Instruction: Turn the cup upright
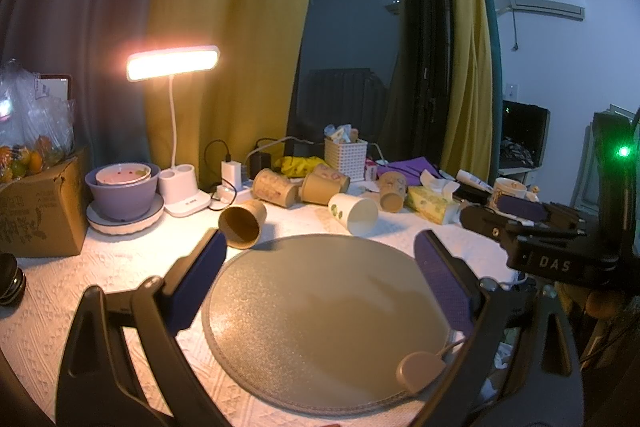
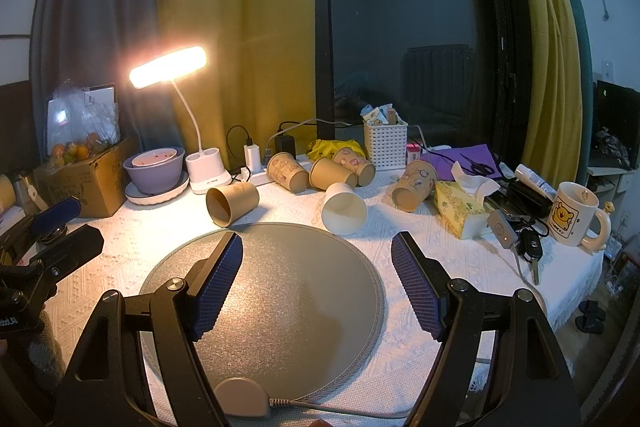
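Observation:
Several paper cups lie on their sides at the far edge of a round grey mat. A brown cup lies at the left with its mouth toward me. A white cup lies right of it. More brown printed cups lie behind. My left gripper is open and empty above the mat. My right gripper is open and empty above the mat; it also shows in the left wrist view.
A lit desk lamp, a purple bowl, a cardboard box, a white basket, a tissue pack, a mug and keys crowd the white tablecloth. A cabled puck rests on the mat's near edge.

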Motion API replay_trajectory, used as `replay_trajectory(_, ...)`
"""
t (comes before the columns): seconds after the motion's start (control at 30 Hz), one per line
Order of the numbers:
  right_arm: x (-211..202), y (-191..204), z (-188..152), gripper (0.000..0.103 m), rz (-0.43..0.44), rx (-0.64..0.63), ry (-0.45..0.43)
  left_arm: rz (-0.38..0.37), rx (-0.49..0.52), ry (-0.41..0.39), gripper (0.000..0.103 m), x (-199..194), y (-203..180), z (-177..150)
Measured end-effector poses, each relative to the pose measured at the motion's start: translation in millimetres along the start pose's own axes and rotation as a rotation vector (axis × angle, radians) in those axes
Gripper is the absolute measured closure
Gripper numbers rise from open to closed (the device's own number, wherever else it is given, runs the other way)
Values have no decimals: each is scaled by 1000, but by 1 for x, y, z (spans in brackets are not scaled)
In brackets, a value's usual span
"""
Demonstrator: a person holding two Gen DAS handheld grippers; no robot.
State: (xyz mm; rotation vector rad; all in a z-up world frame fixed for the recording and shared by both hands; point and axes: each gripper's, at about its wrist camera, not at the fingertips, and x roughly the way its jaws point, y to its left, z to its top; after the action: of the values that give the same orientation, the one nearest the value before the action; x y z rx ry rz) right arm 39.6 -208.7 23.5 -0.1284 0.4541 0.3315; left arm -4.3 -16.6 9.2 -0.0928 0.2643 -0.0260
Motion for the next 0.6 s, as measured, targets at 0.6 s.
replay_trajectory(0.6,1,0,-1,23,1,2,1,7,7,2,7,-2,-2,2)
